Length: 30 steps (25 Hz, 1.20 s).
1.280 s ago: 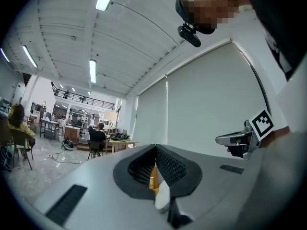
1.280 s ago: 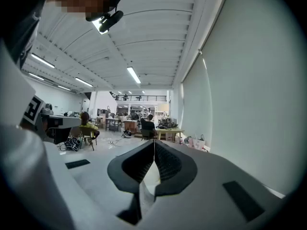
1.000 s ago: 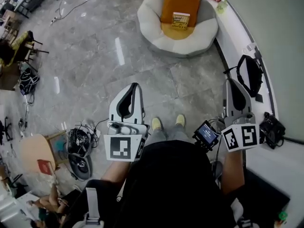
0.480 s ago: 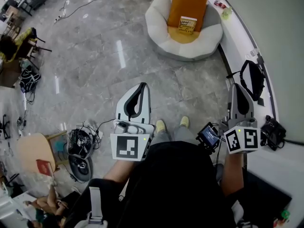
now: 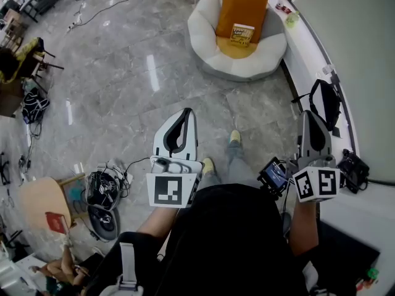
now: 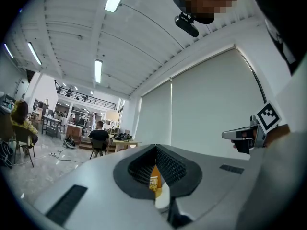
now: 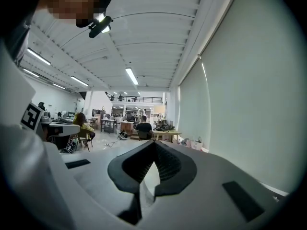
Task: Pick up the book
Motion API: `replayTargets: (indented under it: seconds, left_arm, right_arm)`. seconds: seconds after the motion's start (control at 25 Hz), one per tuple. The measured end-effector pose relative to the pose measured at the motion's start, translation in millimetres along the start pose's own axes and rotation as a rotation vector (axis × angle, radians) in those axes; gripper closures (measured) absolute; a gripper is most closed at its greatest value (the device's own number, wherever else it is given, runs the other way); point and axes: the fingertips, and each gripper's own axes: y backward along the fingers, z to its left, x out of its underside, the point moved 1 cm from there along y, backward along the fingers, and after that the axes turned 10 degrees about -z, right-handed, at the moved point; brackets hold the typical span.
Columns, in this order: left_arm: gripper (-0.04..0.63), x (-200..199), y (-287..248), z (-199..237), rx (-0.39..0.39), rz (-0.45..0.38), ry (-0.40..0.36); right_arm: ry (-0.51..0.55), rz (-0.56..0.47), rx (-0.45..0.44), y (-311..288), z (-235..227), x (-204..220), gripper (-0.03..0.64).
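Two grippers are held level near the body: left gripper (image 5: pixel 185 111) and right gripper (image 5: pixel 308 113), each with its jaws pressed together and nothing pinched. Ahead lies bare, glossy grey marble floor (image 5: pixel 123 91), open all the way to the seat. Coiled cables (image 5: pixel 102 187) sit at the left; a white curved ledge (image 5: pixel 302 48) with a black bag (image 5: pixel 326 100) bounds the right. Far ahead stands a round, soft white seat (image 5: pixel 213 48). On it the book (image 5: pixel 242 34), yellow-covered, stands propped on an orange cushion (image 5: pixel 241 8), cover toward the person, long axis running up the cushion's slope.
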Motion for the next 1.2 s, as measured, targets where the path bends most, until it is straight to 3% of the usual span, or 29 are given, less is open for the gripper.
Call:
replayTargets:
  seconds: [0.52, 1.2]
  left_arm:
    - [0.584, 5.8, -16.8, 12.5, -0.037, 0.028, -0.047]
    - [0.585, 34.4, -140.3, -14.3, 0.022, 0.079, -0.093]
  right_arm:
    - [0.031, -0.017, -0.062, -40.5, 3.5, 3.0, 0.603]
    - [-0.003, -0.003, -0.038, -112.3, -88.2, 30.3, 0.603]
